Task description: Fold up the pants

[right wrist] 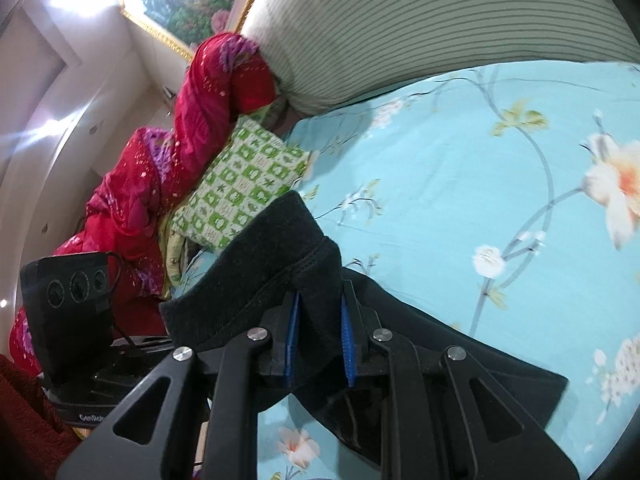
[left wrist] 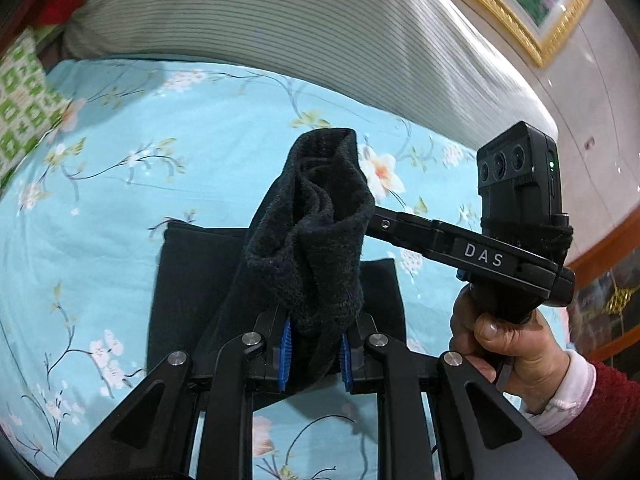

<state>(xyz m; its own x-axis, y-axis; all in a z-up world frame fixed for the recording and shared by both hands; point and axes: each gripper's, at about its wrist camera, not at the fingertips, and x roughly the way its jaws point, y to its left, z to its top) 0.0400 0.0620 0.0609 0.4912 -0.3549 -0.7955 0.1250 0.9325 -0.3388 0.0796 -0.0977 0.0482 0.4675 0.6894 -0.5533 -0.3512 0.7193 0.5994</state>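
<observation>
The black pants [left wrist: 308, 236] are lifted at one end above the blue floral bed sheet [left wrist: 160, 140]; the rest lies flat below [left wrist: 180, 280]. My left gripper [left wrist: 314, 354] is shut on a bunched fold of the pants between its blue pads [left wrist: 285, 356]. My right gripper [right wrist: 320, 346] is shut on the pants' hem [right wrist: 280, 264], seen also in the left wrist view [left wrist: 480, 256], held by a hand. The pants hang down to the sheet [right wrist: 500, 376]. The left gripper's body shows in the right wrist view [right wrist: 72, 320].
A striped grey pillow [left wrist: 300, 20] lies along the far side of the bed. A green patterned cushion [right wrist: 244, 188] and a red blanket [right wrist: 160, 184] sit at one end. A gold-framed picture [left wrist: 532, 4] hangs on the wall.
</observation>
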